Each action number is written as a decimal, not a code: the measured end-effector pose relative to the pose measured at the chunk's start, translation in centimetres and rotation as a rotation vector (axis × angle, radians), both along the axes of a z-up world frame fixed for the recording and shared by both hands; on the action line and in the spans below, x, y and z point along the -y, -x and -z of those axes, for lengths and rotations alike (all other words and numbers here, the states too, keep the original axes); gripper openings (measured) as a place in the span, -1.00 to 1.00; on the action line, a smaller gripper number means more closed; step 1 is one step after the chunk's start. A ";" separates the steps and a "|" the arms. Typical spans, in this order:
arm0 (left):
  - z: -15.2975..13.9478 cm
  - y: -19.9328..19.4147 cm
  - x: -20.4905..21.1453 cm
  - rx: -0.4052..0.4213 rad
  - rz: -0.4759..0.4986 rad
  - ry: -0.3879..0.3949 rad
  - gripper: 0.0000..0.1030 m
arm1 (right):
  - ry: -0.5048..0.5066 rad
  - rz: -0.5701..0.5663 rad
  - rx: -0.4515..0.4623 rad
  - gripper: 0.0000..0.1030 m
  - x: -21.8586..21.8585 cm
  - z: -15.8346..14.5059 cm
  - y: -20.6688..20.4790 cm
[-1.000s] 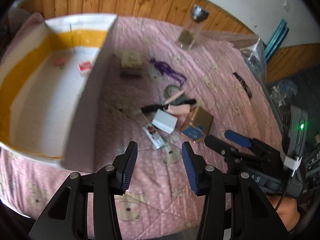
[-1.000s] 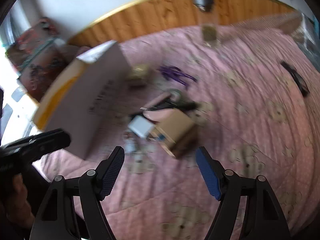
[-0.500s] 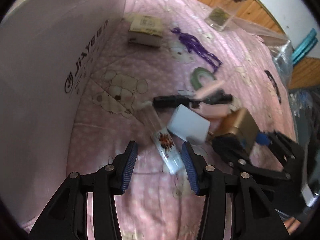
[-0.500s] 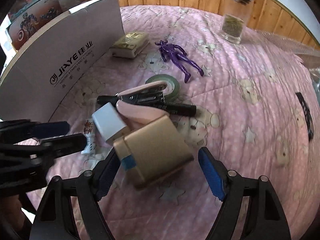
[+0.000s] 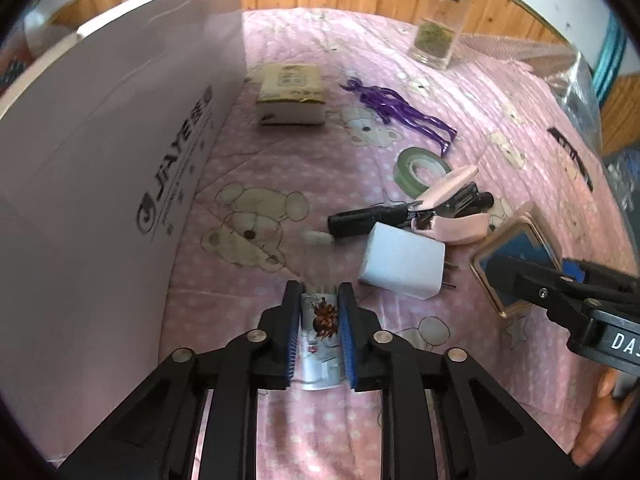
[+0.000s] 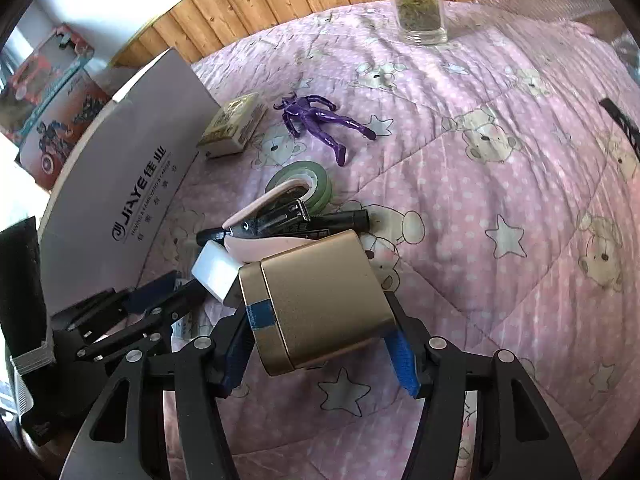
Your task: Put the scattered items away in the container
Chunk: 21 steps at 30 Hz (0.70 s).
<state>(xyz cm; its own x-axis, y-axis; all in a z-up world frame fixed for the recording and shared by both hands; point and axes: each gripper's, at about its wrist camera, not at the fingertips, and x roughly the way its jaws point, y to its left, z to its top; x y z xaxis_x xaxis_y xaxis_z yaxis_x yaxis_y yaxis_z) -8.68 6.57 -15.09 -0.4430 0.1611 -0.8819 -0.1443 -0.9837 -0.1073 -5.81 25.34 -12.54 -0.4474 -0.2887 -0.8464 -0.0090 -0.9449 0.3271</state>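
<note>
Early in the tidying, judging by the clutter on the bed (image 6: 500,152). Left gripper (image 5: 319,340): jaws closing narrow on a small printed tube (image 5: 320,344) lying on the quilt, pads against its sides. Right gripper (image 6: 320,344): jaws closing around a gold tin (image 6: 324,300), tin between them, contact unclear. Just left of both, the white cardboard box (image 5: 112,160), inside hidden. Still scattered: white charger (image 5: 400,266), black marker (image 5: 360,220), pink stapler (image 6: 264,224), green tape roll (image 5: 420,168), purple figure (image 6: 320,120), small yellow box (image 5: 290,92), glass jar (image 5: 438,28), black comb (image 5: 570,156). Nearly everything left to move.
</note>
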 end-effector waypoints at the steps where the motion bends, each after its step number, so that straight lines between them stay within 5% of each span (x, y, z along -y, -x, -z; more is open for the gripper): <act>1: 0.0 0.0 0.3 0.013 -0.007 -0.022 -0.63 | 0.005 0.003 -0.002 0.09 0.0 -0.1 -0.1; 7: -0.7 -1.2 0.9 0.042 -0.031 -0.076 -0.63 | 0.013 0.009 -0.030 0.05 0.1 -0.7 -0.3; 21: -5.4 -3.6 0.9 -0.028 -0.019 -0.129 -0.64 | 0.025 0.024 -0.059 0.05 0.3 -1.6 -2.8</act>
<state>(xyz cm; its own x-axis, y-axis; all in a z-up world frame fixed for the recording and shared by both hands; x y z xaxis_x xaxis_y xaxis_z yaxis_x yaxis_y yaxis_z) -5.10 5.64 -9.65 -0.4714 0.2640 -0.8414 -0.1303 -0.9645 -0.2296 -3.03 25.05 -10.97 -0.5034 -0.2980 -0.8110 -0.0112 -0.9363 0.3510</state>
